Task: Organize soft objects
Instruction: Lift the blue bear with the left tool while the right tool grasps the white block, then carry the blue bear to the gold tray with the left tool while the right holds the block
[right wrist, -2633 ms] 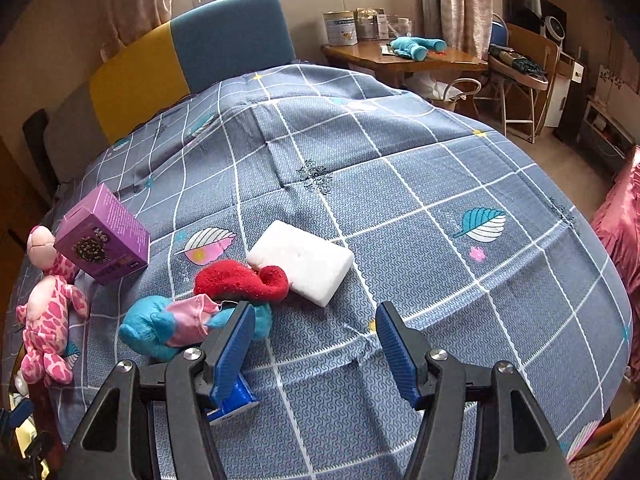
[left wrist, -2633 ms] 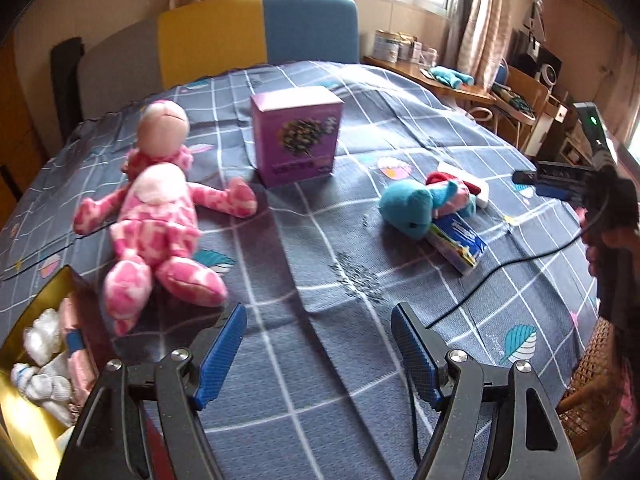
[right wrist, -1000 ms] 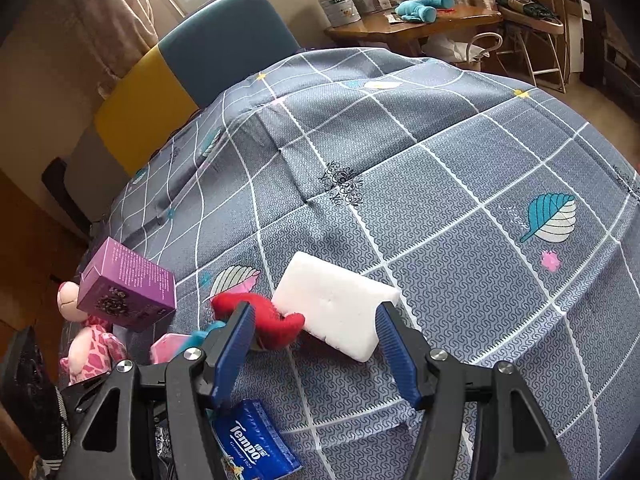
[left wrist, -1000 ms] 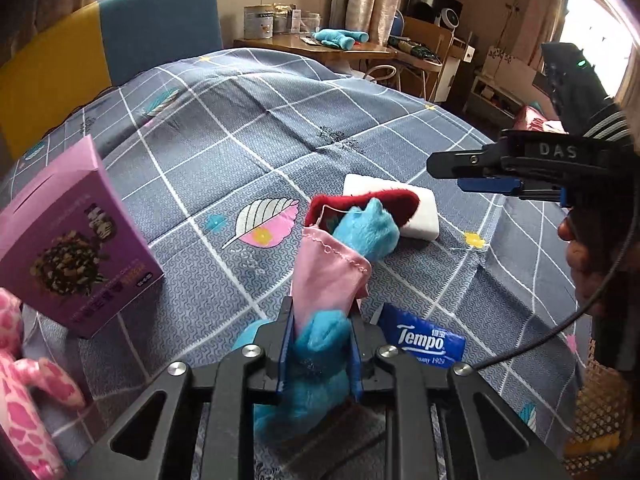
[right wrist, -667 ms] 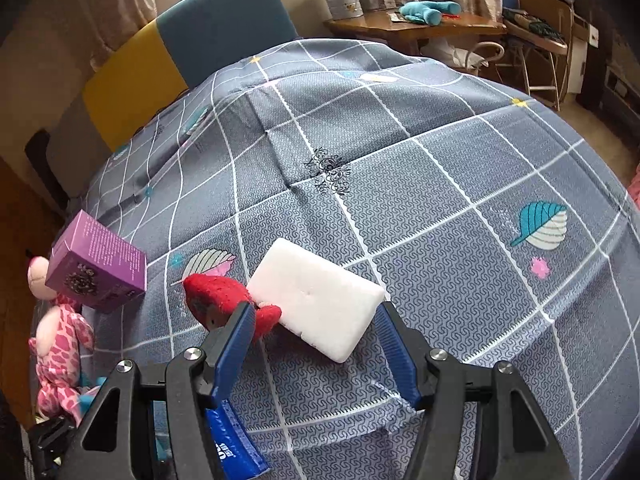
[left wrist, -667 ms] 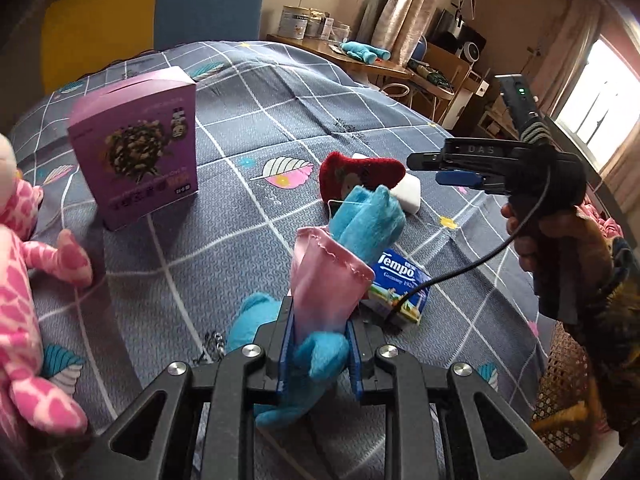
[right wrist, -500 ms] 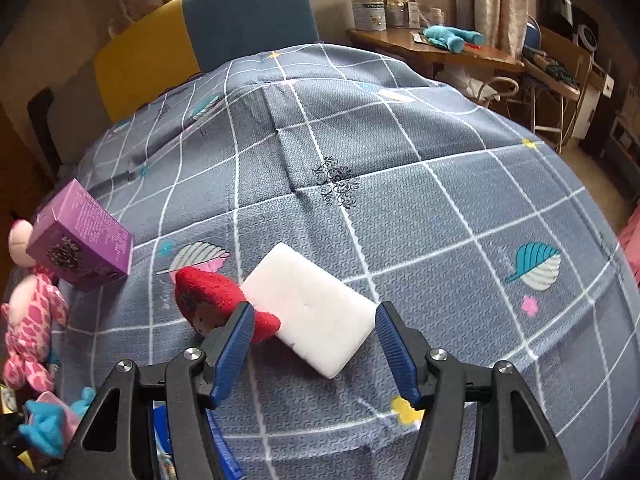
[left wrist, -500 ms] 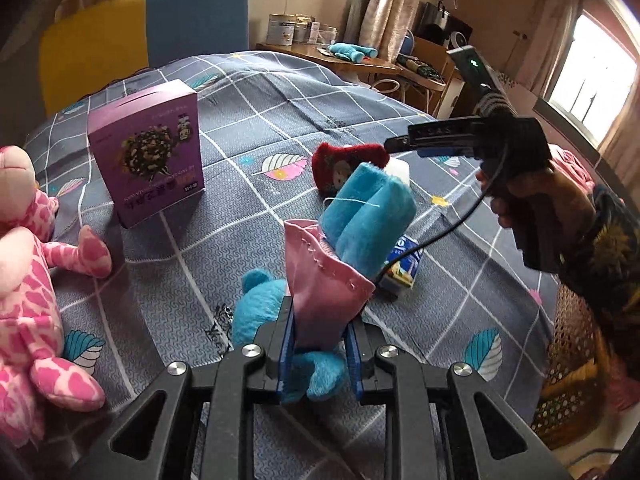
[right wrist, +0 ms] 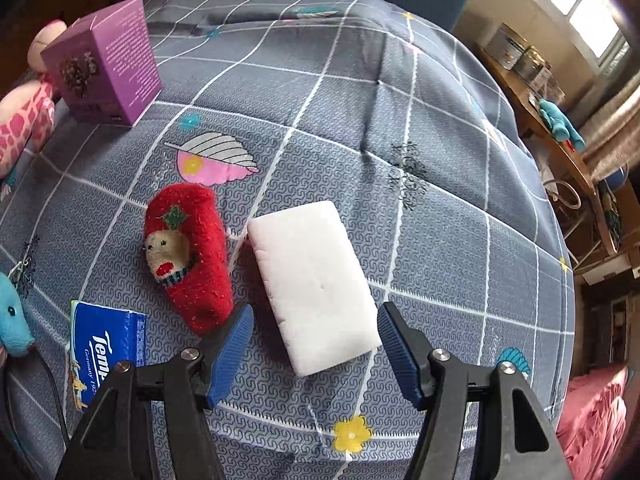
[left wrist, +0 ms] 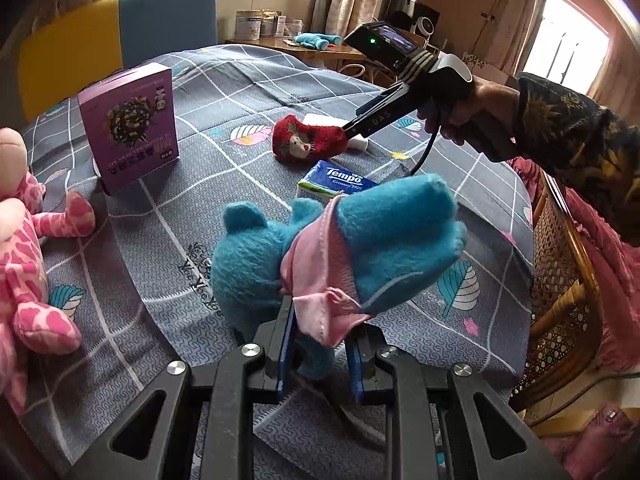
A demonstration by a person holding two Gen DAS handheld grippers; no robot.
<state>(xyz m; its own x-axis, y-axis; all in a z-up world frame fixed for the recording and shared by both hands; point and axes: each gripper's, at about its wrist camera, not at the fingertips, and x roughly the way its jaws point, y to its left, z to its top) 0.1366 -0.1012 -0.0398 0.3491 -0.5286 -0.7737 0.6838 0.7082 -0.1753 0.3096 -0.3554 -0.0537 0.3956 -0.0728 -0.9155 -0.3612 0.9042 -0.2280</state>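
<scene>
My left gripper is clenched on the blue plush toy, pinching its pink cloth low down so the toy hangs above the grey checked bedspread. My right gripper has just been spreading its jaws – nothing is pinched – and they straddle the near end of the white sponge, with the red sock doll just beside the left pad. The Tempo tissue pack lies near, the purple box and pink plush further off. My worry: the left pad catches the sock doll too, or the blue toy slips from the thin cloth hold.
</scene>
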